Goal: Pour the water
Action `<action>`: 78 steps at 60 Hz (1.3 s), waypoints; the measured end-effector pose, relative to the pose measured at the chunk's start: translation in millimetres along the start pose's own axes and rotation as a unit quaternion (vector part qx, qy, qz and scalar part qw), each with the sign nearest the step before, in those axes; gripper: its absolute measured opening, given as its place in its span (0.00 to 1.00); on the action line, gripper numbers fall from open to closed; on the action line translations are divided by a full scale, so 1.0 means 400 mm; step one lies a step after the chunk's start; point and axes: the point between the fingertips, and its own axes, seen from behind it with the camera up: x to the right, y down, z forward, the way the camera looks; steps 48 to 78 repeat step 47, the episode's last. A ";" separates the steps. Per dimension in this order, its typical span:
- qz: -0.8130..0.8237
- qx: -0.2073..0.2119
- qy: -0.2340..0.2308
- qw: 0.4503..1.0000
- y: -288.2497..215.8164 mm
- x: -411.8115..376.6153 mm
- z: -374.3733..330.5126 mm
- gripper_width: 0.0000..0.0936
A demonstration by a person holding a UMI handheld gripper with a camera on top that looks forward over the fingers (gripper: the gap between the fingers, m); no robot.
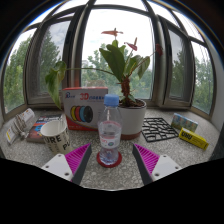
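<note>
A clear plastic water bottle with a blue cap stands upright on a round red coaster on the speckled stone counter. A white cup with yellow markings stands to its left. My gripper is open, its two pink-padded fingers spread wide at either side. The bottle's base lies just ahead of the fingertips and centred between them, with a clear gap on both sides. Nothing is held.
A potted plant in a white pot stands right behind the bottle, before a bay window. A pink-and-white box sits behind the cup. Books lie at the left, a black trivet and a yellow object at the right.
</note>
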 end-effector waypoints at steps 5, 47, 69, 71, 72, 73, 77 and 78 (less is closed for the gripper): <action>0.005 -0.007 0.008 1.000 0.011 -0.012 -0.107 0.91; -0.017 -0.002 0.025 1.000 0.094 -0.063 -0.470 0.91; -0.017 -0.002 0.025 1.000 0.094 -0.063 -0.470 0.91; -0.017 -0.002 0.025 1.000 0.094 -0.063 -0.470 0.91; -0.017 -0.002 0.025 1.000 0.094 -0.063 -0.470 0.91; -0.017 -0.002 0.025 1.000 0.094 -0.063 -0.470 0.91; -0.017 -0.002 0.025 1.000 0.094 -0.063 -0.470 0.91; -0.017 -0.002 0.025 1.000 0.094 -0.063 -0.470 0.91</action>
